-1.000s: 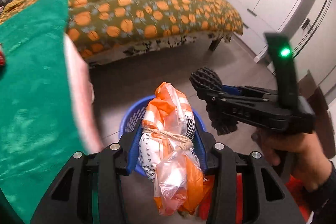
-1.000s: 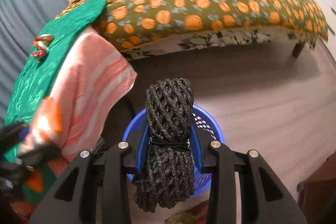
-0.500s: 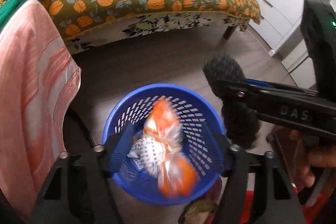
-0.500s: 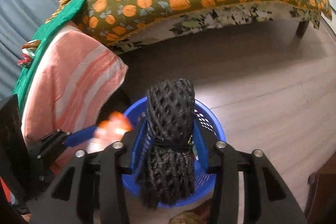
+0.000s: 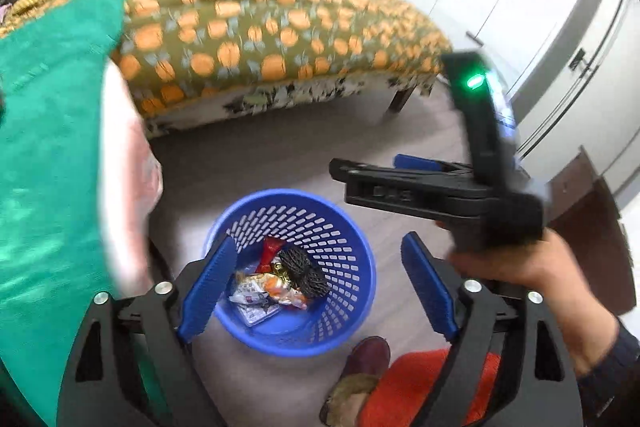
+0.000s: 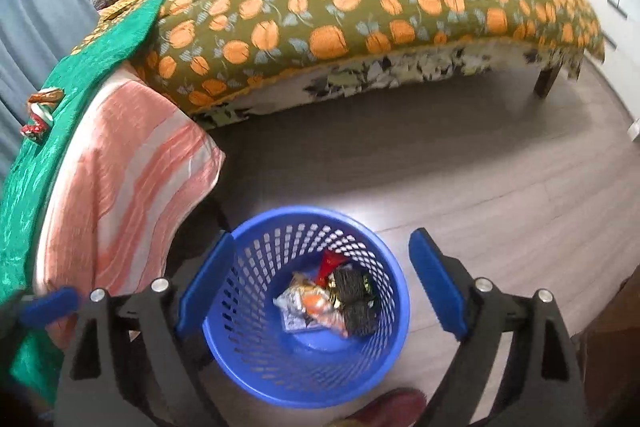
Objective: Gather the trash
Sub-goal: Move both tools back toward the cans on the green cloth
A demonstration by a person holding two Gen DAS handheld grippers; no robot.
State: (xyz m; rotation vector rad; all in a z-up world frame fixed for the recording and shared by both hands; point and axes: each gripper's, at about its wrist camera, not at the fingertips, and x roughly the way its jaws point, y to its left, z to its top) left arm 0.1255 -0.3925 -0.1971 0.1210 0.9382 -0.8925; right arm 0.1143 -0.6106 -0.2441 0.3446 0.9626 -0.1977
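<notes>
Blue basket (image 6: 308, 359) upright on wooden floor (image 6: 460, 167), beside pink striped cloth (image 6: 120, 183) and bed (image 6: 360, 11). Inside: black net bundle (image 6: 356, 301) lying flat, long axis toward rim, touching orange wrapper (image 6: 316, 307). Left gripper (image 5: 320, 285), right gripper (image 6: 320, 279): just opened wide, empty, above basket.

Trash (image 6: 324, 303) inside basket (image 6: 384, 359) on floor (image 6: 460, 187); bed (image 6: 360, 7) behind; draped cloth (image 6: 120, 195) left of basket.
</notes>
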